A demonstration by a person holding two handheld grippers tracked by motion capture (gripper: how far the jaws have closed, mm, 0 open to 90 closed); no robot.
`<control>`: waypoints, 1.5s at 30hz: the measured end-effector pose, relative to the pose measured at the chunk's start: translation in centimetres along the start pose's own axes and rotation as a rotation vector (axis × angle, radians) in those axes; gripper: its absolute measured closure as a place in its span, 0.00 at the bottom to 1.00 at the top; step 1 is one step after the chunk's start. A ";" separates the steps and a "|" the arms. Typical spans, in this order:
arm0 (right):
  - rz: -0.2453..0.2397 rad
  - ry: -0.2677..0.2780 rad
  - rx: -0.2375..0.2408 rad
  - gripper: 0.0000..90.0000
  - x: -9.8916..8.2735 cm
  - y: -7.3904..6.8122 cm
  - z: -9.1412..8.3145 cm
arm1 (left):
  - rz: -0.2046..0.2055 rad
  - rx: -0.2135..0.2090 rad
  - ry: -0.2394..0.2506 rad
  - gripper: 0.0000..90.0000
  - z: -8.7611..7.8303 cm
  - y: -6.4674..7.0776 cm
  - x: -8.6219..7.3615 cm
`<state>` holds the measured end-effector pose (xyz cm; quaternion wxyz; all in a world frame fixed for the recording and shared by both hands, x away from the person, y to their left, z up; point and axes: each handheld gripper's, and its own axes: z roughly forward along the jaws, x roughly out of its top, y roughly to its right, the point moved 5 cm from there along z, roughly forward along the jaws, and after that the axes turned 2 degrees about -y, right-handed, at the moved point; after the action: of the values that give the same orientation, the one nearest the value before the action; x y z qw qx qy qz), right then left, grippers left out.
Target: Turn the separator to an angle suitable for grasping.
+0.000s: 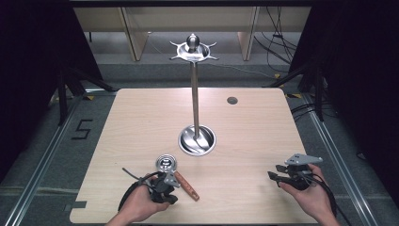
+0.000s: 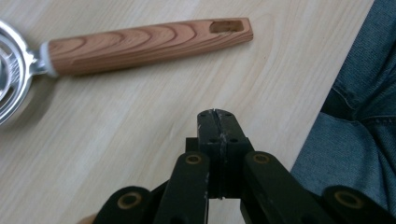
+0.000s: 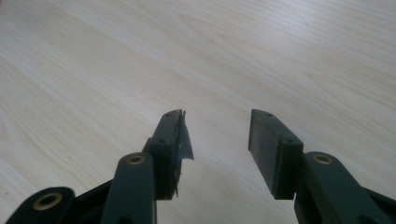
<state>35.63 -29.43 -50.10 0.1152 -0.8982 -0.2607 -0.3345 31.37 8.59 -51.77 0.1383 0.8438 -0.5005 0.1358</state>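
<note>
A metal strainer (image 1: 165, 163) with a wooden handle (image 1: 187, 186) lies flat near the table's front edge. In the left gripper view the handle (image 2: 149, 42) stretches across the top and the metal bowl (image 2: 11, 79) is at the left edge. My left gripper (image 1: 171, 181) is held just left of the handle. Its jaws are shut on nothing (image 2: 217, 115), a short way from the handle and not touching it. My right gripper (image 1: 274, 171) hovers at the front right, pointing left. It stands open (image 3: 217, 127) over bare wood.
A tall metal stand (image 1: 194, 94) rises from a round base (image 1: 197, 140) at the table's middle, with a hooked top (image 1: 193, 50). A dark round hole (image 1: 232, 100) marks the far right of the table (image 1: 141, 122). Blue jeans (image 2: 359, 107) lie beyond the front edge.
</note>
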 end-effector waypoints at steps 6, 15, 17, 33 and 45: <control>0.020 0.000 -0.003 0.62 0.1 0.2 -0.3 | -0.003 -0.031 -0.050 0.99 0.9 1.0 0.7; 0.030 0.007 0.003 0.63 0.2 0.0 -0.4 | -0.003 -0.007 -0.088 0.99 1.5 -0.2 2.5; 0.039 0.003 0.007 0.63 0.2 0.0 -0.4 | 0.001 -0.006 -0.109 0.99 2.0 -0.7 2.8; 0.041 0.018 -0.001 0.63 0.3 0.2 -0.5 | -0.009 0.030 -0.059 0.99 3.6 -1.6 6.3; 0.007 0.034 -0.006 0.63 0.2 0.7 -0.5 | 0.024 0.059 -0.043 0.99 3.7 -2.7 8.0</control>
<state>35.87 -30.09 -49.61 0.1181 -0.8936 -0.2546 -0.3504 37.82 2.04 -52.52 0.1010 0.8442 -0.5090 0.1342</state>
